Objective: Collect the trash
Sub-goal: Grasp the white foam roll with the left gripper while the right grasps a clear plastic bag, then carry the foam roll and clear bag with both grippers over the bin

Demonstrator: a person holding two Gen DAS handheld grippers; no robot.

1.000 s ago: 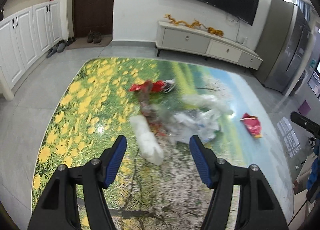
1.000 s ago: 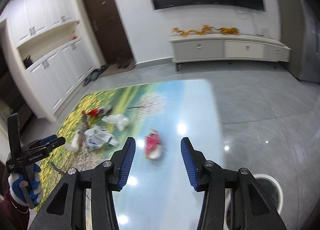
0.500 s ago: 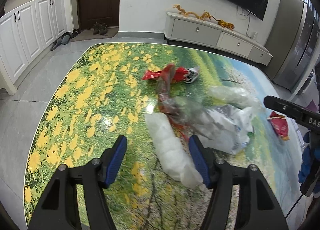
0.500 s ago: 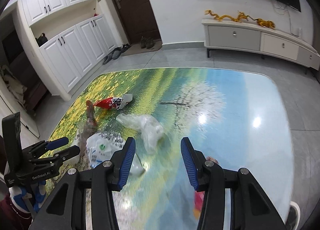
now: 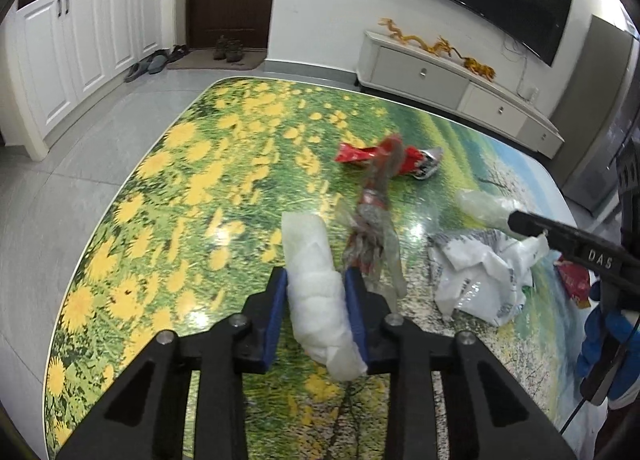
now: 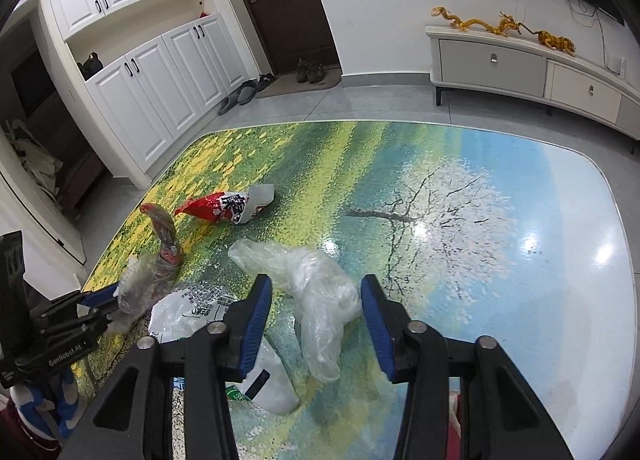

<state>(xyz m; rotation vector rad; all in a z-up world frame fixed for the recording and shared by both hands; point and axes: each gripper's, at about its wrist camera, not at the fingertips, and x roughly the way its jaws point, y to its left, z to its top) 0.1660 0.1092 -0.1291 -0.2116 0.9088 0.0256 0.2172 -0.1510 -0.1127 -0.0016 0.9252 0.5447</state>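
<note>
Trash lies on a table printed with flowers and a tree (image 5: 192, 188). My left gripper (image 5: 316, 292) is shut on a white crumpled plastic wrapper (image 5: 316, 284). Beside it lie a twisted clear wrapper with red print (image 5: 372, 228), a red snack bag (image 5: 384, 156), a white printed plastic bag (image 5: 480, 272) and a small red packet (image 5: 574, 280). My right gripper (image 6: 316, 320) is open, its jaws on either side of a clear crumpled plastic bag (image 6: 316, 288) on the table. The red snack bag (image 6: 224, 208) and the white printed bag (image 6: 192, 308) also show there.
The left gripper shows at the right wrist view's left edge (image 6: 80, 316); the right gripper shows at the left wrist view's right edge (image 5: 568, 240). Beyond the table are grey floor, white cabinets (image 6: 160, 92), a brown door and a low TV cabinet (image 6: 520, 64).
My left gripper moved forward and shut on the white wrapper. My right gripper swung left from the small red packet and now straddles the clear bag, still open.
</note>
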